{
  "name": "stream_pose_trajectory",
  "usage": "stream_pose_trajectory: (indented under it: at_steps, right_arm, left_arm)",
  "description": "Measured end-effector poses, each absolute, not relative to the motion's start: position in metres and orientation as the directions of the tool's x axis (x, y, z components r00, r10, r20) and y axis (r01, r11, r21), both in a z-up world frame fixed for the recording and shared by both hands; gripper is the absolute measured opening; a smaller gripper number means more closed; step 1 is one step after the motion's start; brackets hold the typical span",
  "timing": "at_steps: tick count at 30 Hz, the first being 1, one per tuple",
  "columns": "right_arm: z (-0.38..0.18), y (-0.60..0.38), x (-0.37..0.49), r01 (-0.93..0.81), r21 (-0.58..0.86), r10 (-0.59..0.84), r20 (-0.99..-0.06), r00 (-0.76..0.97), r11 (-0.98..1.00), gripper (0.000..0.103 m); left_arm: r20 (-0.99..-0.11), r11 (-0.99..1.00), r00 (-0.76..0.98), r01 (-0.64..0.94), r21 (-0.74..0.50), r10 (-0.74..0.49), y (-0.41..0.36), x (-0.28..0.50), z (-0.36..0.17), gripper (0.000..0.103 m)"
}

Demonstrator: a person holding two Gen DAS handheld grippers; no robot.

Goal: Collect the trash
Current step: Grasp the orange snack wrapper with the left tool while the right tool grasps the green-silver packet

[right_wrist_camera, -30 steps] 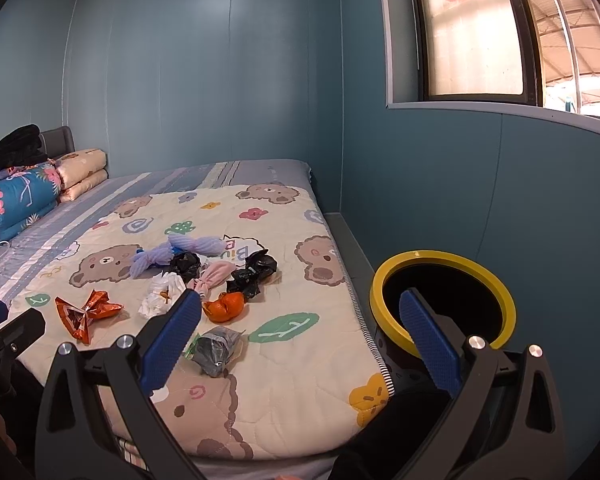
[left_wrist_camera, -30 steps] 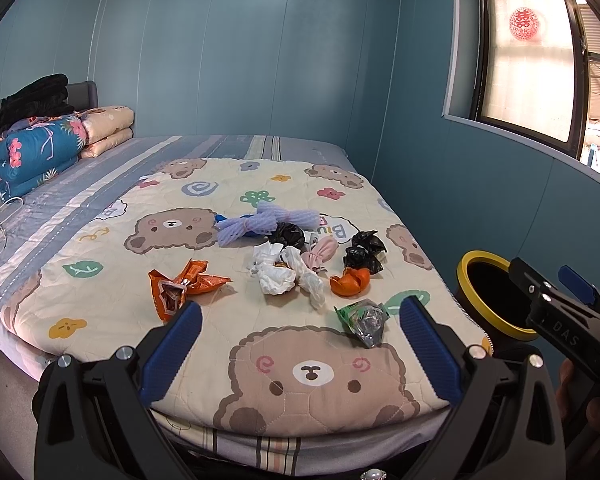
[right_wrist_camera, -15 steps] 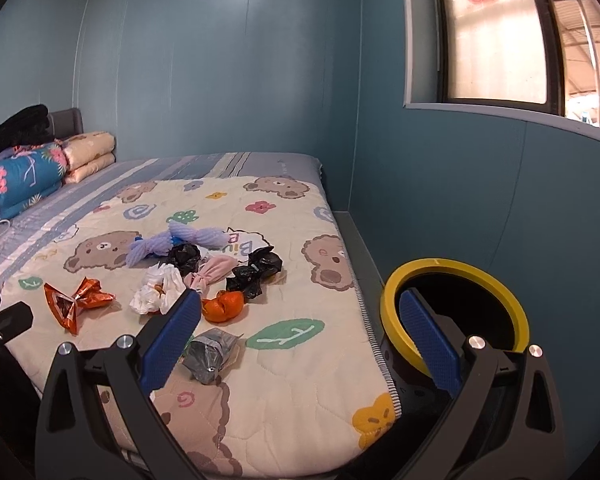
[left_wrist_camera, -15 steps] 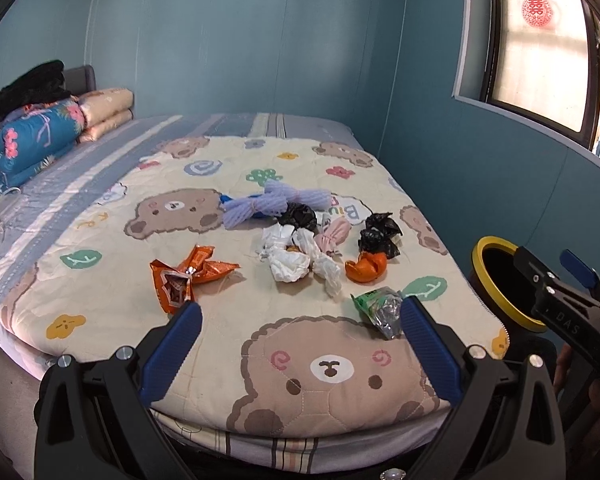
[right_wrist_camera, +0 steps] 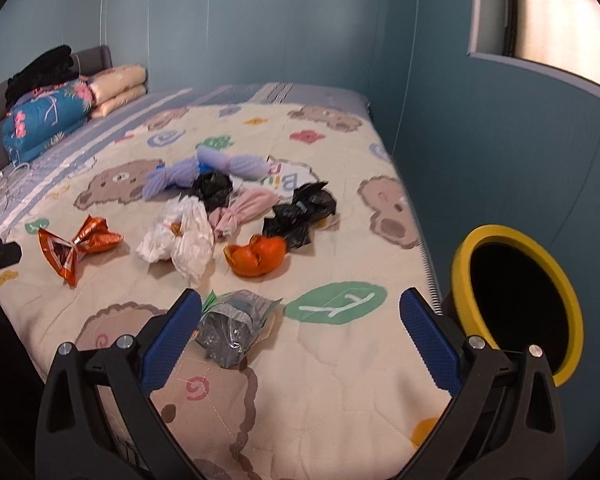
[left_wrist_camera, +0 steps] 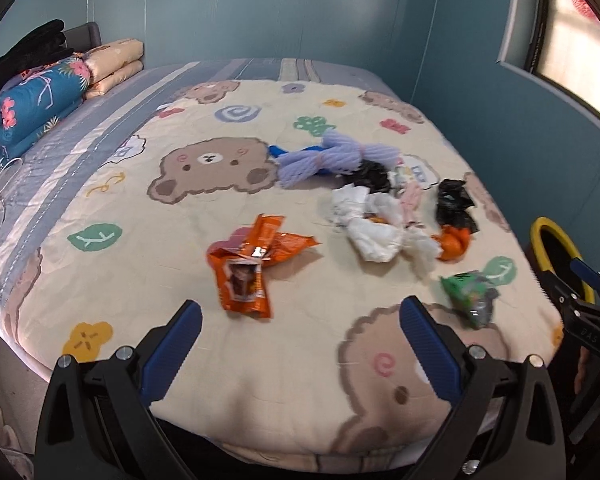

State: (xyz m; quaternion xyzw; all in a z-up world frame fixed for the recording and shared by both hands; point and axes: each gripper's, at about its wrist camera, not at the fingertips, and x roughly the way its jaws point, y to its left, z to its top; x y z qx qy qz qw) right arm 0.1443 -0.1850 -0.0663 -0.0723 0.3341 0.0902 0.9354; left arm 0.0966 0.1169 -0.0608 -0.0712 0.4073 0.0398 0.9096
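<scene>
Both grippers have closed in on the bed since a second ago, so the litter now looms larger in each view. On the cream quilt printed with brown bears (left_wrist_camera: 204, 264), the trash lies scattered across the middle: a pale purple foam net sleeve (left_wrist_camera: 328, 156), a crumpled white plastic bag (left_wrist_camera: 374, 232), a crumpled orange foil snack wrapper (left_wrist_camera: 252, 264), two black plastic bags (right_wrist_camera: 300, 216), a pink net sleeve (right_wrist_camera: 244, 210), an orange peel-like scrap (right_wrist_camera: 256, 260) and a small silver-green foil packet (right_wrist_camera: 236, 328). The left gripper (left_wrist_camera: 300, 344) hangs above the quilt's near edge, its blue-padded fingers spread wide and grasping nothing, with the snack wrapper just ahead between them. The right gripper (right_wrist_camera: 300, 340) is likewise splayed and empty; the foil packet sits just beside its left finger (right_wrist_camera: 172, 340), possibly touching, though the angle makes that hard to judge. A black bin with a yellow rim (right_wrist_camera: 516, 304) stands on the floor by the bed's right side, against the blue wall (right_wrist_camera: 480, 140). Folded bedding (left_wrist_camera: 40, 100) is stacked at the headboard end.
</scene>
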Motion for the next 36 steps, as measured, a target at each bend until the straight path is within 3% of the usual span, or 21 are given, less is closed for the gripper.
stream_pose_trajectory:
  at_steps: [12,23,29,31,33,36]
  right_arm:
    - [-0.119,-0.162,0.199,-0.275,-0.061,0.123,-0.785,0.607,0.960,0.095]
    - [-0.132,-0.141,0.226,-0.353,-0.003,0.180,-0.855,0.486,0.936,0.095]
    - [-0.145,-0.133,0.239,-0.368,0.048,0.210,-0.886,0.414,0.928,0.093]
    - [-0.149,-0.135,0.243,-0.353,0.078,0.223,-0.893,0.391,0.932,0.080]
    - [-0.153,-0.136,0.246,-0.346,0.091,0.226,-0.900,0.372,0.934,0.079]
    - [-0.155,-0.137,0.245,-0.339,0.090,0.222,-0.901,0.373,0.936,0.068]
  left_arm:
    - [-0.845,0.995,0.525,-0.062,0.080,0.101,0.135,0.194,-0.111,0.096]
    - [-0.908,0.997,0.418,-0.072,0.003,0.033,0.150,0.240,-0.148,0.096]
    - [-0.921,0.994,0.389,-0.095,-0.050,-0.009,0.159,0.244,-0.163,0.073]
    - [-0.921,0.995,0.388,-0.084,-0.057,-0.020,0.157,0.242,-0.165,0.067]
    - [-0.924,0.995,0.381,-0.081,-0.059,-0.024,0.157,0.243,-0.166,0.057]
    - [-0.925,0.995,0.380,-0.084,-0.050,-0.015,0.157,0.243,-0.165,0.050]
